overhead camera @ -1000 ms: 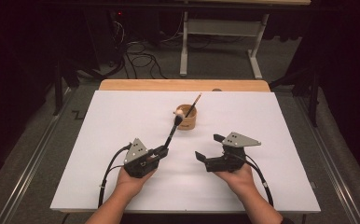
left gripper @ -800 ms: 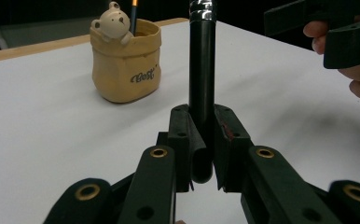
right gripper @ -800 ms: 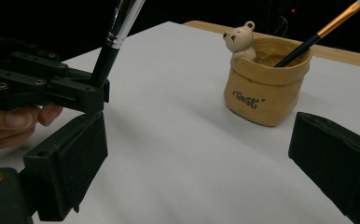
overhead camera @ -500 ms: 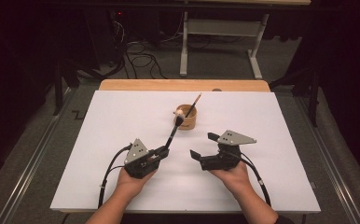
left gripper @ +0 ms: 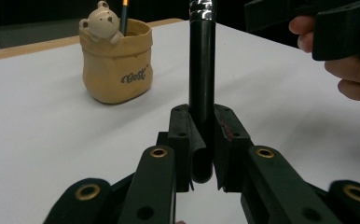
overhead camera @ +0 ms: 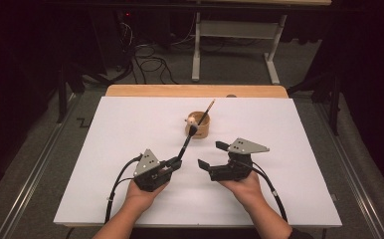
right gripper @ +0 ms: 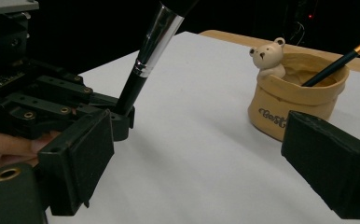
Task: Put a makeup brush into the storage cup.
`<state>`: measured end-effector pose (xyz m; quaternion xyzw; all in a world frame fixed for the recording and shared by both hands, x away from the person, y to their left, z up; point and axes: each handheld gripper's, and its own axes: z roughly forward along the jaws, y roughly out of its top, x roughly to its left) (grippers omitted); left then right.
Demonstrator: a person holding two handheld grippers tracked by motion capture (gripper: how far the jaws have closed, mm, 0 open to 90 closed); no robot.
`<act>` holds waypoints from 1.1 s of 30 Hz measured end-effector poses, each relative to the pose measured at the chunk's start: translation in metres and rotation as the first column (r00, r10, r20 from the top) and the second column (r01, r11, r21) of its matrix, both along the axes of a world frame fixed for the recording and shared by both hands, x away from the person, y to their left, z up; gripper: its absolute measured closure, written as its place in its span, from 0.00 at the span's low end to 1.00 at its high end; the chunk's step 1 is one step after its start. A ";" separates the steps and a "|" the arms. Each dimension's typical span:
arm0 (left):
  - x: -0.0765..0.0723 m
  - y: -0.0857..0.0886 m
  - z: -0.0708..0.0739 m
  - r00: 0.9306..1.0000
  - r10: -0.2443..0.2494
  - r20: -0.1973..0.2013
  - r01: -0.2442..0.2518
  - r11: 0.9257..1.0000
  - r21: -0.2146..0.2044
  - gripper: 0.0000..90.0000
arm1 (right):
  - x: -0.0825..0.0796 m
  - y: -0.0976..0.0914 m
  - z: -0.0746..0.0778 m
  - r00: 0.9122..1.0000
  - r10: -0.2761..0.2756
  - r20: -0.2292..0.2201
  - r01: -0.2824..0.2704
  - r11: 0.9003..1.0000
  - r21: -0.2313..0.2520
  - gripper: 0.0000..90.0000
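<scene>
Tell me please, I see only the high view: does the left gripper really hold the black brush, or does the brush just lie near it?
Observer: It holds it. In the left gripper view the left gripper is shut on the brush at the handle's lower end.
Operator: Is something written on the cup?
Observer: Yes, dark lettering on the front of the holder, too stylised to read surely.
Operator: And the right gripper, is it empty?
Observer: Yes. The right gripper has been closing a little, but its jaws stand wide apart with nothing between them.

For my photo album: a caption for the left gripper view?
Left gripper clamps a black brush handle beside a bear pot.
</scene>
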<state>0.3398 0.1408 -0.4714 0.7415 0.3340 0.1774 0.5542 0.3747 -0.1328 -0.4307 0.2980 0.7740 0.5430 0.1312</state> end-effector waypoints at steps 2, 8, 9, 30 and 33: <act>0.000 -0.001 0.000 1.000 -0.001 -0.002 0.001 1.000 -0.005 0.88 | 0.000 0.002 0.000 1.000 0.004 -0.007 -0.004 1.000 0.012 0.13; 0.000 -0.001 0.000 1.000 -0.003 -0.003 0.003 1.000 -0.006 0.88 | 0.001 0.006 0.002 1.000 0.013 -0.012 -0.013 1.000 0.028 0.15; 0.000 -0.001 0.000 1.000 -0.005 -0.003 0.005 1.000 -0.003 0.88 | 0.001 0.007 0.003 1.000 0.017 -0.009 -0.017 0.999 0.029 0.15; -0.003 -0.009 -0.004 0.999 -0.031 -0.013 0.031 0.999 -0.010 0.88 | -0.004 0.013 -0.004 0.999 0.037 -0.034 -0.034 0.995 0.091 0.27; -0.003 -0.011 -0.005 0.999 -0.038 -0.013 0.038 0.999 -0.014 0.88 | -0.003 0.012 -0.006 0.999 0.038 -0.039 -0.034 0.994 0.106 0.30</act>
